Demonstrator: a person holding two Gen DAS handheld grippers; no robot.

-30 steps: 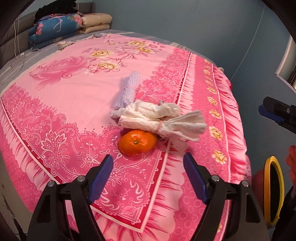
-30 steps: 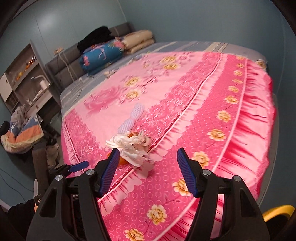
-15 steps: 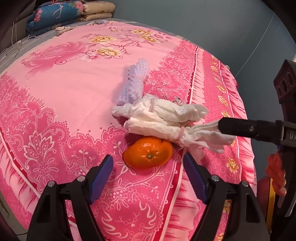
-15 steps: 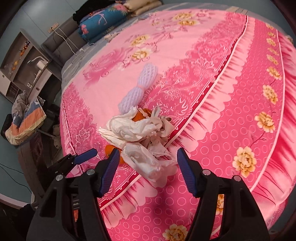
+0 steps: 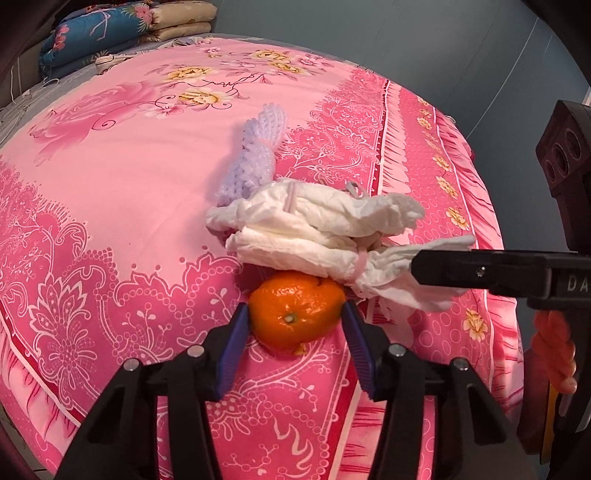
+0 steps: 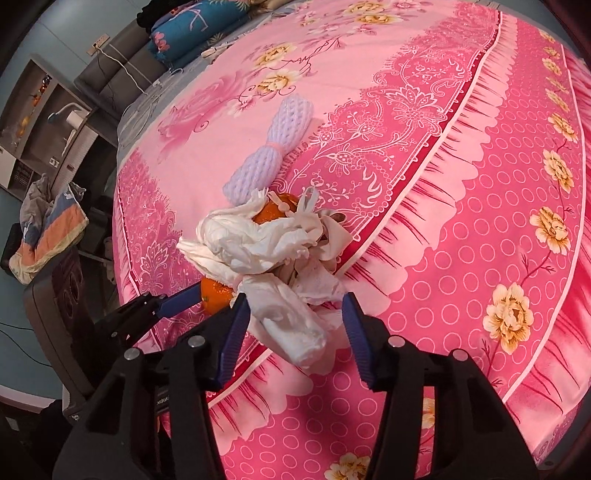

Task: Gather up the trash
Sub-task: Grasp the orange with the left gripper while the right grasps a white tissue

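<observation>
Presently, left gripper [image 5: 293,325] closing, pads flanking the orange [image 5: 294,312] directly ahead; right gripper [image 6: 291,319] closing around the tissue wad [image 6: 284,314] between its pads; risk: round fruit squirting free, tissue tearing.

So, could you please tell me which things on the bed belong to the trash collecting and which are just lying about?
Job:
- round orange tangerine, between closing left gripper jaws
- crumpled white tissue bundle, between closing right gripper jaws
- lilac foam net sleeve

Lying about:
- folded blue floral quilt
- pink floral bedspread
</observation>
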